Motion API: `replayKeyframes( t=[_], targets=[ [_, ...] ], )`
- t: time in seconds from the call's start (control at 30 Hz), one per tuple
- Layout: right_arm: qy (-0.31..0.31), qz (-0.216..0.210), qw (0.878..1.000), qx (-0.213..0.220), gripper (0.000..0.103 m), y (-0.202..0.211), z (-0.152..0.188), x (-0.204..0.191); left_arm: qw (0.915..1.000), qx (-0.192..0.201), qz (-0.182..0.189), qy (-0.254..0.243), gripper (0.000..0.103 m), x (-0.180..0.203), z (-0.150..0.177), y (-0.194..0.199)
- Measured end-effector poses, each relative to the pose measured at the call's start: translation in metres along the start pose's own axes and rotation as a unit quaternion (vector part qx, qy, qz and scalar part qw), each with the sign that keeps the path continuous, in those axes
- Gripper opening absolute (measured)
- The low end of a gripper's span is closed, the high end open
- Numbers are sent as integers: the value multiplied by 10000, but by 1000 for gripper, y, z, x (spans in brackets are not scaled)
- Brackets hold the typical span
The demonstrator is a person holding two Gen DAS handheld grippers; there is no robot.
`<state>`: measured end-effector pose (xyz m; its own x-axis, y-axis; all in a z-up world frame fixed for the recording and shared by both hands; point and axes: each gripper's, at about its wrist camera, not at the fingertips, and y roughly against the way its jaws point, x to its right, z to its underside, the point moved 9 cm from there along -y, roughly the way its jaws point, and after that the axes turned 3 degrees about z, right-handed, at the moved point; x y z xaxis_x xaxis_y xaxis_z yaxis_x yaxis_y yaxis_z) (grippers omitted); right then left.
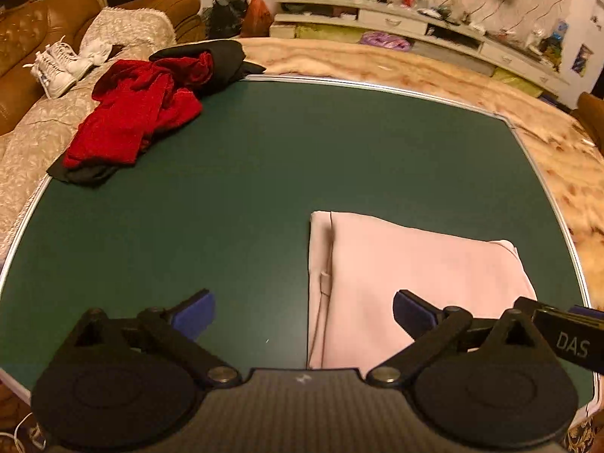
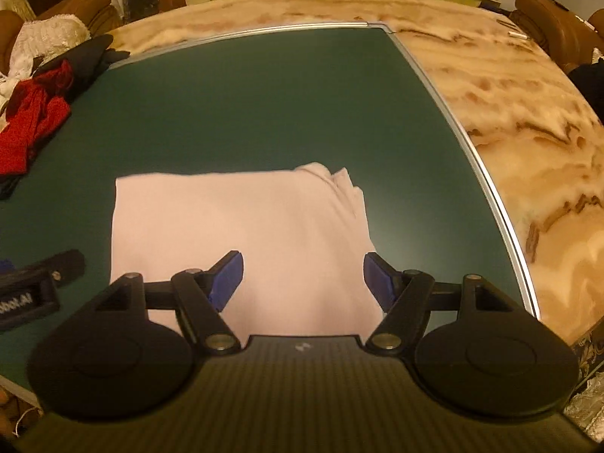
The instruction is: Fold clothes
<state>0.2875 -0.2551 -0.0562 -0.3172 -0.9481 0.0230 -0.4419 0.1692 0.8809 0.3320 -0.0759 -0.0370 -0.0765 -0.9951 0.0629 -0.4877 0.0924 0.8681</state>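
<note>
Left wrist view | crumpled red velvety garment (image 1: 132,120) over black cloth (image 1: 222,60), far-left bench (image 1: 264,158) corner | matte green bench, metal-edged | folded pale-pink smooth garment (image 1: 407,283), rectangular, near-right | left claw (image 1: 304,315) wide open, empty | right claw (image 2: 302,277) open above pink fold, empty
</note>
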Motion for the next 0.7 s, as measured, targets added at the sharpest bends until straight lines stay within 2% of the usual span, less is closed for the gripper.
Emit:
replayKeyframes(
  t=[0.1,0.23,0.7],
  targets=[
    [57,76,10000,25,79,3,-7,-1,9995,15,-305,19,103,1,-6,-1],
    [78,-89,9999,51,79,6,-11,-3,9996,1,-283,-49,103,7,-8,-1],
    [224,-191,9996,36,79,-8,-21,-1,9997,73,-219,-116,103,15,-21,-23]
  ],
)
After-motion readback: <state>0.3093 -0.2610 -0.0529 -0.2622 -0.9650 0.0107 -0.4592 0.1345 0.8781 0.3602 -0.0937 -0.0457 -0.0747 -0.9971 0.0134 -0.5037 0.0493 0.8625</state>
